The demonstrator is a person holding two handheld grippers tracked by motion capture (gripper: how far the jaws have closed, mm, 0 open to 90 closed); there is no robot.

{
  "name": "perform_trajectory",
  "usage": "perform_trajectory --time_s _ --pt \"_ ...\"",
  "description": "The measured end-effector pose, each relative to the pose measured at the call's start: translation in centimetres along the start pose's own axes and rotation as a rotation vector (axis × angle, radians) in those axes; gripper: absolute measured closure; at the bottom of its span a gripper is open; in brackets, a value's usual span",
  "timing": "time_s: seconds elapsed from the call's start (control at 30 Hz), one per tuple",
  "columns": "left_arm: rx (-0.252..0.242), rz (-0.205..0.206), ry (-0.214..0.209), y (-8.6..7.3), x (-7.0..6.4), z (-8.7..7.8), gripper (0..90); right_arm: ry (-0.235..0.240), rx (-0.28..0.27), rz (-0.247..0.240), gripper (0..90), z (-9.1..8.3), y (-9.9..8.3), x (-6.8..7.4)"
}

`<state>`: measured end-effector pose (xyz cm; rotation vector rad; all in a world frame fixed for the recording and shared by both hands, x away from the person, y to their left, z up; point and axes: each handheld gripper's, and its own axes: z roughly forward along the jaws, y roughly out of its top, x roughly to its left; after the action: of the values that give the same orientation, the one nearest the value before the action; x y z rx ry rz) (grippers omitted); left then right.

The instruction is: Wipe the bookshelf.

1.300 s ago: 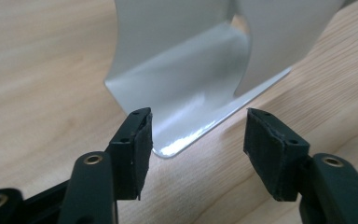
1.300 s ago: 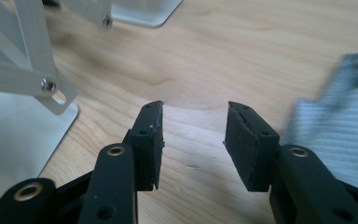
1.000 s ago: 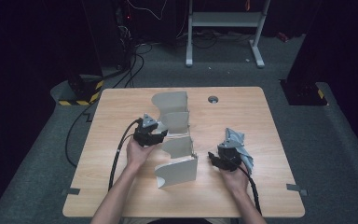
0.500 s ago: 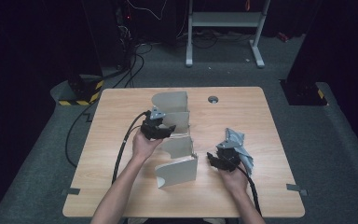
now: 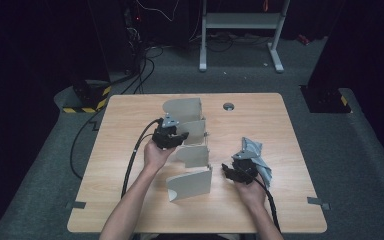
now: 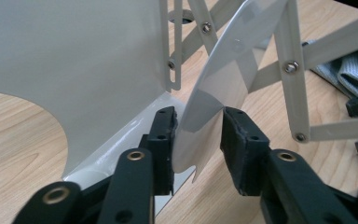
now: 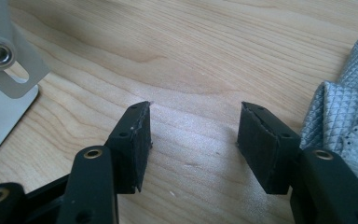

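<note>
A grey metal folding rack (image 5: 190,184) with several upright panels joined by scissor links stands mid-table. My left gripper (image 5: 179,137) is at its second panel (image 5: 196,131). In the left gripper view, the left gripper (image 6: 198,126) is open, its jaws partly closed astride that panel's curved edge (image 6: 214,88), and the left pad (image 6: 164,140) touches it. My right gripper (image 5: 230,171) rests low over the table to the right of the rack. It stands open (image 7: 193,130) over bare wood, beside a grey quilted cloth (image 7: 345,121).
The cloth (image 5: 258,155) lies crumpled just right of the right gripper. A round cable hole (image 5: 228,106) sits near the far edge of the wooden table (image 5: 125,130). Cables trail off the table's left side, and a white stand's legs (image 5: 240,22) rise behind it.
My left gripper has moved forward and to the right, up to the rack's second panel. The right gripper has stayed by the cloth.
</note>
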<state>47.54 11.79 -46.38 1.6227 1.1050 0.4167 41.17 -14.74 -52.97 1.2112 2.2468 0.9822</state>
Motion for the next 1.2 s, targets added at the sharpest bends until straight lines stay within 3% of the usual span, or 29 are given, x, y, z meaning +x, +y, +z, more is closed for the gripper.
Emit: perform_trajectory --time_s 0.17,0.33,0.83,1.2 --pt "0.008 -0.001 -0.014 -0.05 0.06 -0.02 68.7 0.001 0.000 -0.001 44.6 0.00 0.00 0.01" --pt "0.003 0.010 -0.007 -0.01 0.03 0.04 71.5 0.001 0.000 -0.001 44.5 0.00 0.00 0.01" --pt "0.003 -0.006 -0.007 0.32 0.11 0.26 77.0 0.001 0.000 -0.001 44.3 0.00 -0.01 0.01" --pt "-0.008 -0.017 0.015 0.47 0.56 0.10 79.8 0.000 0.000 -0.002 44.3 -0.01 -0.01 0.00"
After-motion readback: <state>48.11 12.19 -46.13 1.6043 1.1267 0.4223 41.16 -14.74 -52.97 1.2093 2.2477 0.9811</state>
